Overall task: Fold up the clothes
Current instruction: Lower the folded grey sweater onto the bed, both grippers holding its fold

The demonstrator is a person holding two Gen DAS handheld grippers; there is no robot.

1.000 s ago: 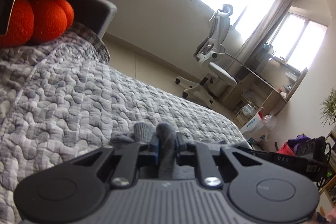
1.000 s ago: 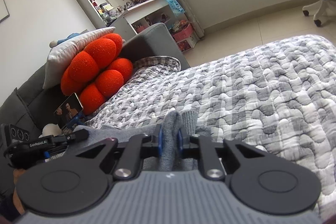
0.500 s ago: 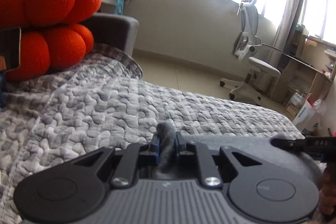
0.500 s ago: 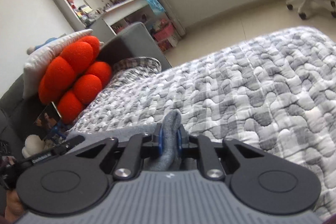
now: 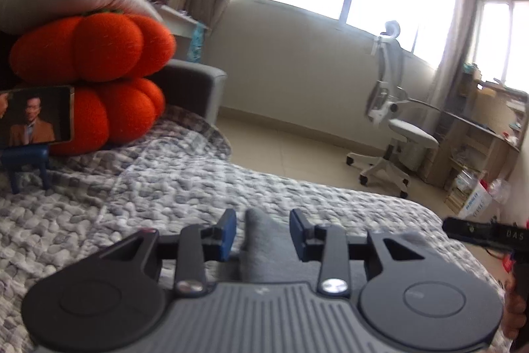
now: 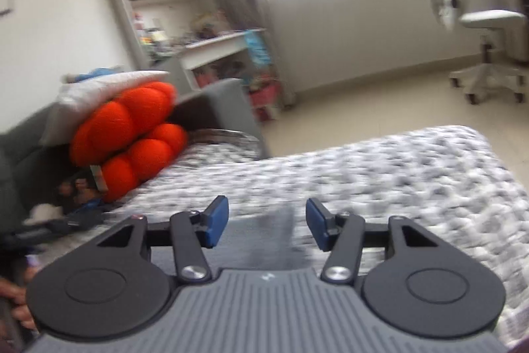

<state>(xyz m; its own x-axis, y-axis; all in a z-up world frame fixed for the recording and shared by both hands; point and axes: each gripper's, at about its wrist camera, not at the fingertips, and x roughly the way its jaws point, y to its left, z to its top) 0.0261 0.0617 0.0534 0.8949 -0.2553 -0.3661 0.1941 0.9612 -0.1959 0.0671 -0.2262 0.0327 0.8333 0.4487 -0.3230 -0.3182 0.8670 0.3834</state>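
Garment [image 5: 264, 240] (grey, soft, limp) between the parted jaws of left gripper [image 5: 263, 234] and right gripper [image 6: 267, 222]; best pinched at an edge.

Quilted grey bed [image 5: 165, 197] — grey garment [image 5: 264, 250], orange cushions [image 5: 99, 81] on it.

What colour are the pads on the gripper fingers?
Blue pads on black fingers, clearest in the left wrist view.

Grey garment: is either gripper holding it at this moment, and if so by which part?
Nothing is held. The left gripper stands open, a raised fold of the grey garment loose between its pads. The right gripper is open too, the garment lying flat below.
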